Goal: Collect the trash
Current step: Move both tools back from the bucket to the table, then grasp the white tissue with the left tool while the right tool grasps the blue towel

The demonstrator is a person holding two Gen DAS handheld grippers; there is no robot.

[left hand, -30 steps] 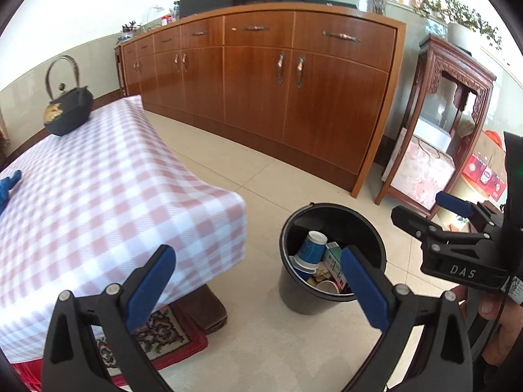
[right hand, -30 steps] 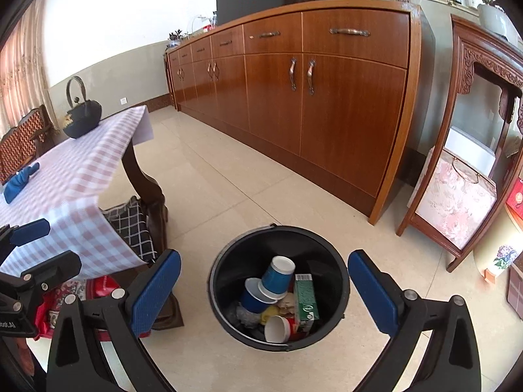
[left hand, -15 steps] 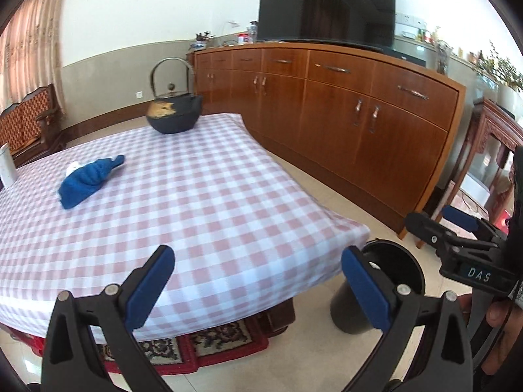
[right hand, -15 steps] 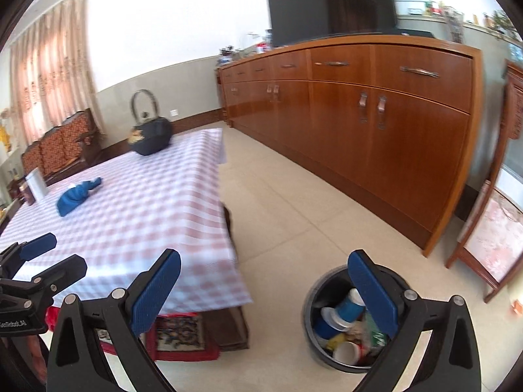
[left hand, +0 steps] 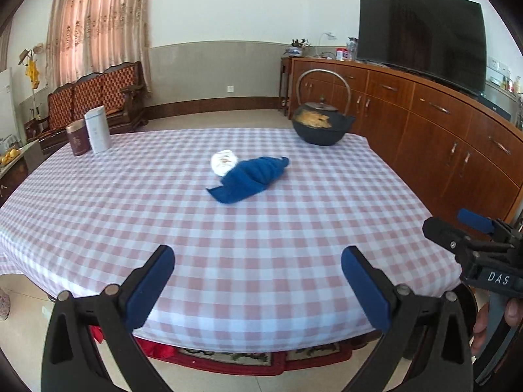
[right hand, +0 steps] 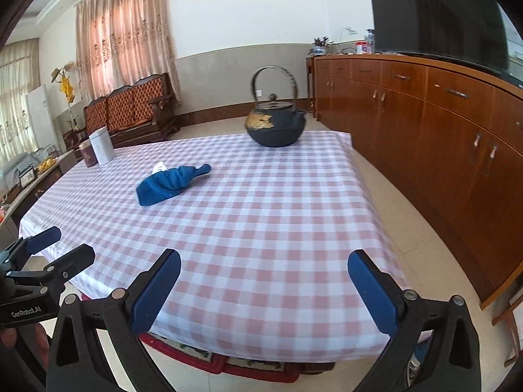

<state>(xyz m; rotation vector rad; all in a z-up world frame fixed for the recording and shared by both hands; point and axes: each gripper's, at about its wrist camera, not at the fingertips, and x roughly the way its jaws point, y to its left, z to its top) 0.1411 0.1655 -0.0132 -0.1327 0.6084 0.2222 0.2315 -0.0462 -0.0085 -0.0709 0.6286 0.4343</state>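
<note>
Left hand-held gripper (left hand: 257,283) well short of crumpled paper (left hand: 223,162)

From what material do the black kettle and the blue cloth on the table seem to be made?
The kettle looks like cast iron: matte black, thick-walled, with a worn gold patch and a thin metal hoop handle. The blue cloth seems to be soft terry or microfibre, judging by its ribbed folds and dull surface; the exact fibre cannot be told.
</note>
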